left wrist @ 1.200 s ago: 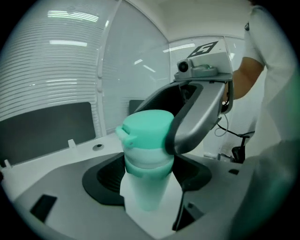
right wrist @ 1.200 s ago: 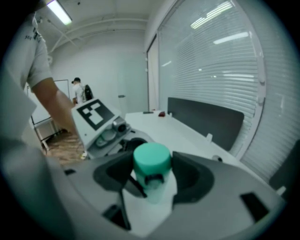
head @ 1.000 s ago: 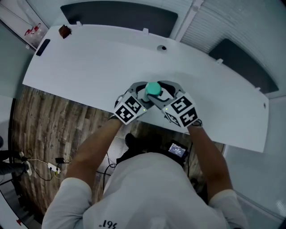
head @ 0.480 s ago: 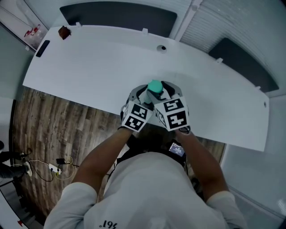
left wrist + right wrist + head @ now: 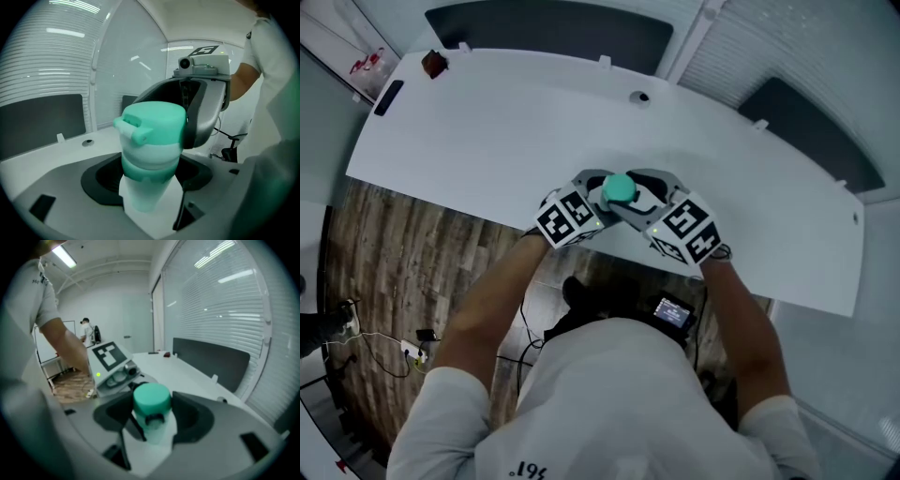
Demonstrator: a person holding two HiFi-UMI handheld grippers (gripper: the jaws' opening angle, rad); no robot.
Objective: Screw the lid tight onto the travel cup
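A white travel cup [image 5: 147, 192] with a teal lid [image 5: 620, 188] stands near the front edge of the white table [image 5: 487, 131]. Both grippers meet around it. My left gripper [image 5: 598, 190] comes in from the left, low on the cup's white body; its jaws are opening, and dark gaps show on both sides of the body. My right gripper [image 5: 642, 192] comes in from the right at the height of the lid [image 5: 151, 399]. In the left gripper view its grey jaw lies against the lid [image 5: 152, 126]. The lid's flip tab points left in that view.
A small red-brown object [image 5: 434, 64] and a black bar [image 5: 390, 97] lie at the table's far left corner. A cable hole [image 5: 643, 97] sits near the back edge. Dark panels stand behind the table. Wood floor with cables lies below the front edge.
Half a second ago both marker cubes were turned close together in front of the cup. Now they are splayed apart again, as one second ago. The cup has stayed in place.
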